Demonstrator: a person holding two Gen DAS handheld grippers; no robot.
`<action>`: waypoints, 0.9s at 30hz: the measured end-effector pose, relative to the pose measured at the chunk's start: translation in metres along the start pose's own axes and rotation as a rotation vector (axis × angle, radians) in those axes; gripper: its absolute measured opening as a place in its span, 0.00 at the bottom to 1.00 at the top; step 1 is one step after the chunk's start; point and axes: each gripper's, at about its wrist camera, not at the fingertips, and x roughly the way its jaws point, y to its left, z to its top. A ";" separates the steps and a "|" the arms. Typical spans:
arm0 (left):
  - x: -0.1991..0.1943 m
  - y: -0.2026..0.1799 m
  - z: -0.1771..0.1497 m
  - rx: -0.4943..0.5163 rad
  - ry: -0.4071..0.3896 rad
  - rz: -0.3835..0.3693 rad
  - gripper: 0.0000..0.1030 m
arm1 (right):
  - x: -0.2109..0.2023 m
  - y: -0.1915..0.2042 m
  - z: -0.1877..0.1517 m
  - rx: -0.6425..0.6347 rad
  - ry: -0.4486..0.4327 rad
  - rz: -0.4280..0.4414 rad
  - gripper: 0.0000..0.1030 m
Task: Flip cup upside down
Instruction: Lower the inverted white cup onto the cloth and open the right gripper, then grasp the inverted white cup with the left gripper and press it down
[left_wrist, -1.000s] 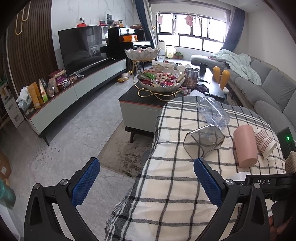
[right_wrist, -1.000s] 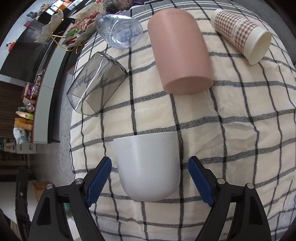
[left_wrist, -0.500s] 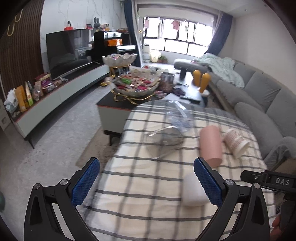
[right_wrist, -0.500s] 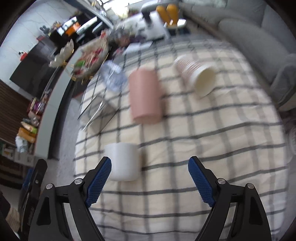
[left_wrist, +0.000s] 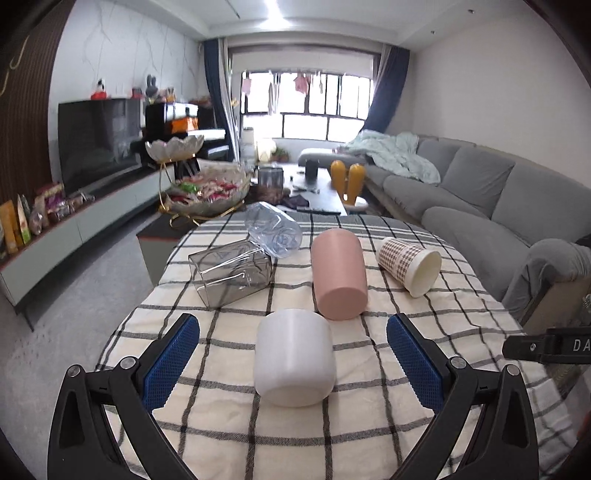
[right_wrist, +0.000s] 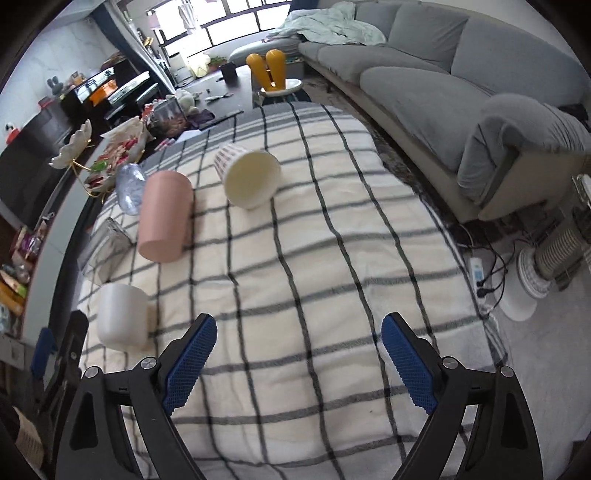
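A white cup (left_wrist: 294, 356) stands upside down on the checked tablecloth (left_wrist: 388, 402), between the pads of my left gripper (left_wrist: 291, 360), which is open and not touching it. The cup also shows in the right wrist view (right_wrist: 123, 321) at the far left. A pink cup (left_wrist: 338, 278), a checked paper cup (left_wrist: 410, 266), a grey clear cup (left_wrist: 232, 271) and a clear plastic cup (left_wrist: 273, 230) lie on their sides behind it. My right gripper (right_wrist: 297, 363) is open and empty over bare cloth, to the right of the white cup.
A coffee table (left_wrist: 321, 190) with a snack bowl stand (left_wrist: 207, 192) lies beyond the table. A grey sofa (left_wrist: 465, 199) runs along the right. A TV unit (left_wrist: 74, 218) lines the left wall. A fan and power strip (right_wrist: 480, 273) sit on the floor at right.
My right gripper has let go of the white cup and drawn back to the right. My left gripper has swung over to frame the white cup.
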 end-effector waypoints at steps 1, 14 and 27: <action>0.002 0.002 -0.004 -0.002 0.002 -0.008 1.00 | 0.005 -0.002 -0.002 0.006 0.009 0.005 0.88; 0.042 -0.006 -0.025 0.022 0.124 0.018 0.99 | 0.026 -0.015 -0.015 0.070 0.060 0.035 0.88; 0.062 0.000 -0.029 -0.005 0.235 0.030 0.72 | 0.037 -0.011 -0.020 0.093 0.115 0.062 0.88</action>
